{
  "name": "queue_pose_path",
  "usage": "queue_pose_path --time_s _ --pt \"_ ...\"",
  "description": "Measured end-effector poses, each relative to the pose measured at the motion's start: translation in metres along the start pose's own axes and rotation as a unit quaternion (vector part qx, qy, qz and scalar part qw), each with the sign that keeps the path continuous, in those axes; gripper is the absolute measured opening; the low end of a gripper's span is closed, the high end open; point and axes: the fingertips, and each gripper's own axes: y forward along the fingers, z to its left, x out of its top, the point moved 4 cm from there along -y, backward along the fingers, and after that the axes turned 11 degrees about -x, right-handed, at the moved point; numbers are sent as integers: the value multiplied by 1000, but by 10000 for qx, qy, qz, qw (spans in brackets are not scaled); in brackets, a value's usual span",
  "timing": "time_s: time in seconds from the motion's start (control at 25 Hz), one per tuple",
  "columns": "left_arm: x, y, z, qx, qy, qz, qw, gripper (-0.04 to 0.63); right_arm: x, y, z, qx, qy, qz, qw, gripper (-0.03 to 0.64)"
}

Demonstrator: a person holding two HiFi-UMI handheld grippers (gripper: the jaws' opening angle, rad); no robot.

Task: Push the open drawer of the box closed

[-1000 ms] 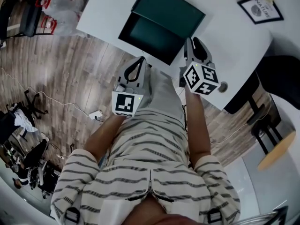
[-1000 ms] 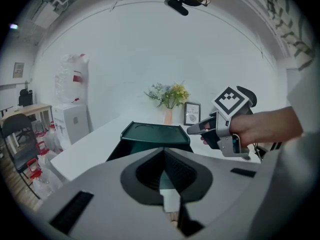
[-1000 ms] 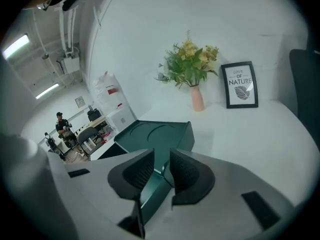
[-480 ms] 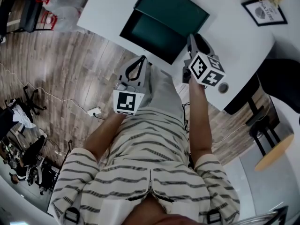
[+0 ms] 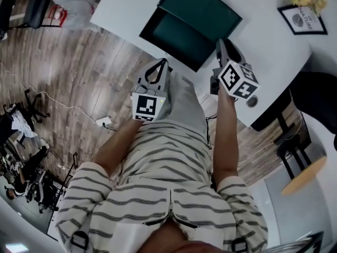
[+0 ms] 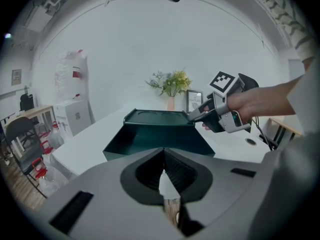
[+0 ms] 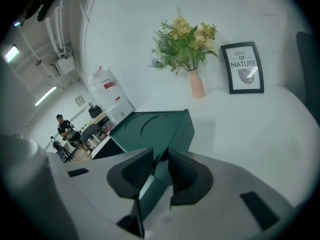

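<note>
**Desk:** Where's the drawer right now?

**Me:** Upper middle of the head view. The drawer is pulled out of the green box toward me, reaching the near edge of the white bench. Nothing's pushed in yet, so I'd say the whole closing shove is left.

**Desk:** And your claws?

**Me:** Left claw is pressed together with nothing in it. It's off the bench, in front of the drawer and not touching it. Right claw is at the box's right side, spreading as I speak. A thin green edge stands between the pads, and they don't look to be squeezing it.

**Desk:** Edge of the drawer or of the box?

**Me:** Hard to call. Low in the right gripper view the claw's own body cuts it off, and from the head camera the marker cube covers the spot. I also can't make out the drawer's front face, or how far it has to travel.
</note>
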Motion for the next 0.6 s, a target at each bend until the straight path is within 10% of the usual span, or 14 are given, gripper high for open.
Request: queue_pose_path --time_s 0.6 --pt "-38 26 8 -45 48 506 9987 96 0 1 0 14 -9 8 10000 108"
